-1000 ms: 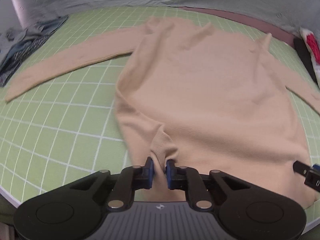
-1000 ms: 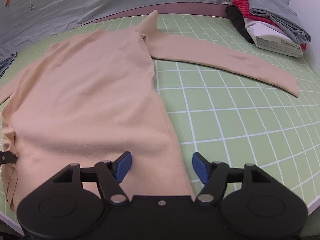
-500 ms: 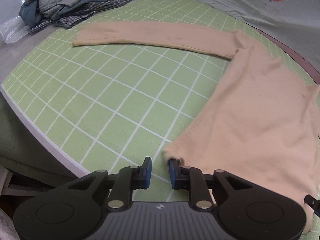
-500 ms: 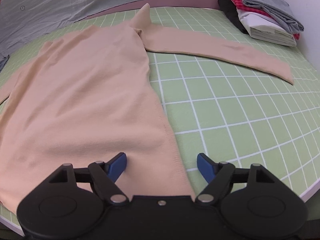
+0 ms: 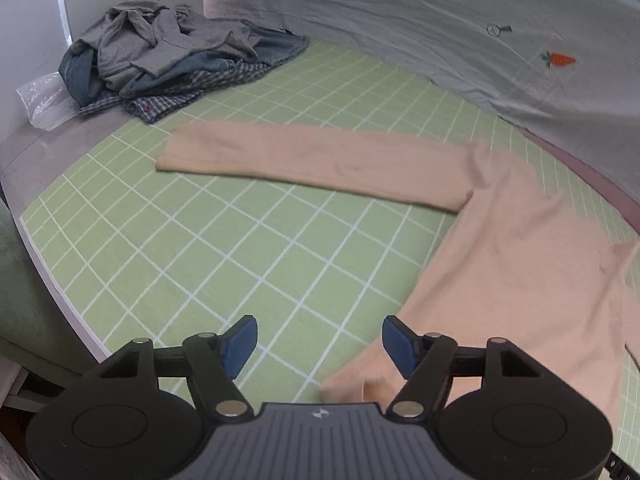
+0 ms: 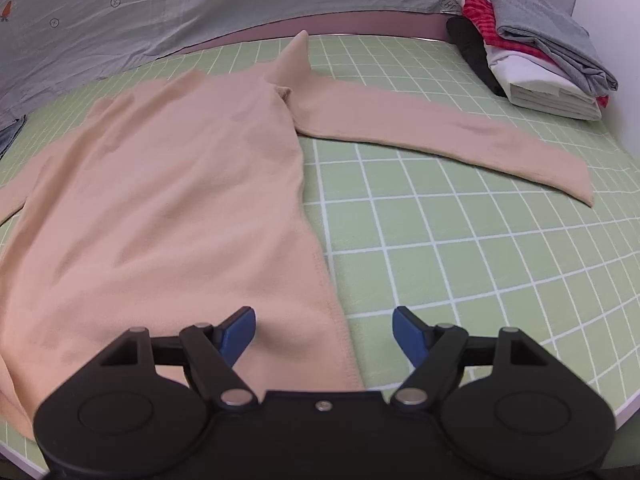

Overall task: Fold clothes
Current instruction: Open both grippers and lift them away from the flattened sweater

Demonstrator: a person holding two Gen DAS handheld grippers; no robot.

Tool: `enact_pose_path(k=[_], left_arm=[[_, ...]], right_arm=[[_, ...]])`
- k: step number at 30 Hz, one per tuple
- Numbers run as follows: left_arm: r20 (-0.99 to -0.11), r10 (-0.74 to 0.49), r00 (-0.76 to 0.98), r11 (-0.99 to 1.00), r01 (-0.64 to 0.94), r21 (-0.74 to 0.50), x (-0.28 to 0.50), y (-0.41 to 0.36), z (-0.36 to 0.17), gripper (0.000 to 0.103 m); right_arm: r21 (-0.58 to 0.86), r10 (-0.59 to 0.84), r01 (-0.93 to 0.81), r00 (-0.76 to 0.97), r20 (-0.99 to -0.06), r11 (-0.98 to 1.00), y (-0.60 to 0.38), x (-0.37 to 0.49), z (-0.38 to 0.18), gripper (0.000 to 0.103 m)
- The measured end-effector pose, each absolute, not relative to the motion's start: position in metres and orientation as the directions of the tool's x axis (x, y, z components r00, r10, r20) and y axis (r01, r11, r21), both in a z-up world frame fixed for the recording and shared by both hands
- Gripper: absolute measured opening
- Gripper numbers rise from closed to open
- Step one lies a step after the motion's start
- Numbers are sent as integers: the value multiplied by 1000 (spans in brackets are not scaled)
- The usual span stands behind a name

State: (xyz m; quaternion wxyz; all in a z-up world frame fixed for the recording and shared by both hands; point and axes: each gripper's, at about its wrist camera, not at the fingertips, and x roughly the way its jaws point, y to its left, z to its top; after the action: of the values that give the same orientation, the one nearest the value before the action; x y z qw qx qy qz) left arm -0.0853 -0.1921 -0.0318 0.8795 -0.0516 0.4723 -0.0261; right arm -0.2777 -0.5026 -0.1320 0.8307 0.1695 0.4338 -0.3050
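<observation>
A peach long-sleeved sweater lies flat on the green grid mat, both sleeves spread sideways. In the left wrist view its body is at the right and its left sleeve stretches across the mat. My left gripper is open and empty, just above the sweater's bottom left hem corner. My right gripper is open and empty over the bottom right hem edge. The right sleeve reaches toward the right.
A heap of unfolded grey, denim and checked clothes lies at the mat's far left, with clear plastic beside it. A stack of folded clothes stands at the far right. A grey carrot-print sheet hangs behind. The table edge runs close by.
My left gripper has let go of the hem corner and opened wide, and its view has swung left. The sweater's left side now lies flat. The right gripper stays open, barely moved.
</observation>
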Motion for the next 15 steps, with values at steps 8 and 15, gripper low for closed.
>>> enact_pose_path(k=[8,15], left_arm=[[-843,-47,536,998,-17,-67,-62,-211,-30,75],[-894,-54,445,996,90,-16,-42,-268,-53,80]], right_arm=[[54,-370,706,434,-821,706,-541,-270,-136,76],[67,-396,747,424,-815,661,-585,-258,-140,78]])
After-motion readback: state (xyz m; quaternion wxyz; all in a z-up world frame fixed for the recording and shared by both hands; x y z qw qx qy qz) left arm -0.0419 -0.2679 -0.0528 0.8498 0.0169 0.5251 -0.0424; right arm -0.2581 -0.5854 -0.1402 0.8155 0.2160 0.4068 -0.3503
